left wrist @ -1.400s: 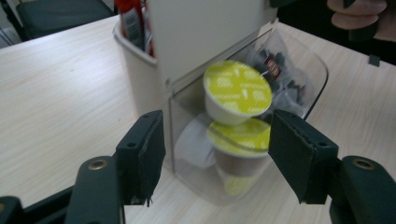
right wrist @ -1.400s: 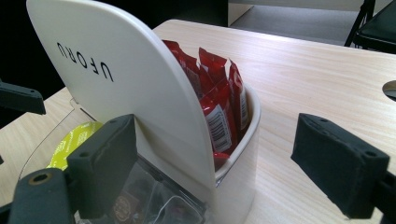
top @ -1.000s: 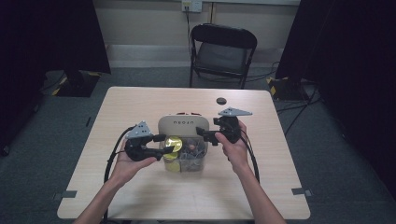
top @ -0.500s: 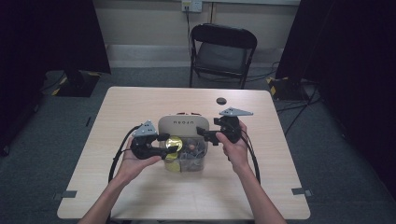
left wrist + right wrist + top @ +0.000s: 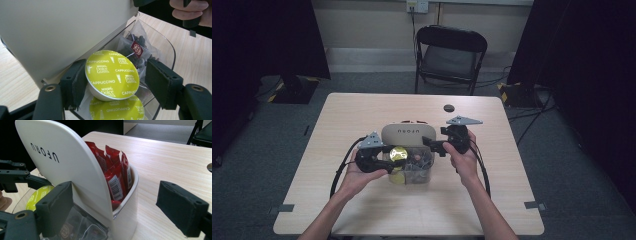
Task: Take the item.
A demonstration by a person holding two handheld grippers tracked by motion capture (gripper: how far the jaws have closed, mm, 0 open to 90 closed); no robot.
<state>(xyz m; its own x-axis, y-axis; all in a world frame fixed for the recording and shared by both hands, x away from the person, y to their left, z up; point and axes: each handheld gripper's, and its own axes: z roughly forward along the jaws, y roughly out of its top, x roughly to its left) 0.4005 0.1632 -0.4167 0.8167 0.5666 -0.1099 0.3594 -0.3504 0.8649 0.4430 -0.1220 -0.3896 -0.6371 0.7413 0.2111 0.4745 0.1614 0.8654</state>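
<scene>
While my left gripper [image 5: 113,82] is hovering at the clear bin [image 5: 165,47] in front of the white organizer [image 5: 408,134], its jaws are sitting spread around a green cappuccino capsule [image 5: 112,74], touching only the left pad. My right gripper [image 5: 125,207] is waiting open near the red sachets [image 5: 115,173]. Closing off-centre could be tipping the capsule away, I judge.

A recording studio or lab is suggested. A bare wooden table [image 5: 362,200] is flanked by black curtains [image 5: 257,40], with a folding chair [image 5: 449,55], grey carpet and taped floor cables behind.
</scene>
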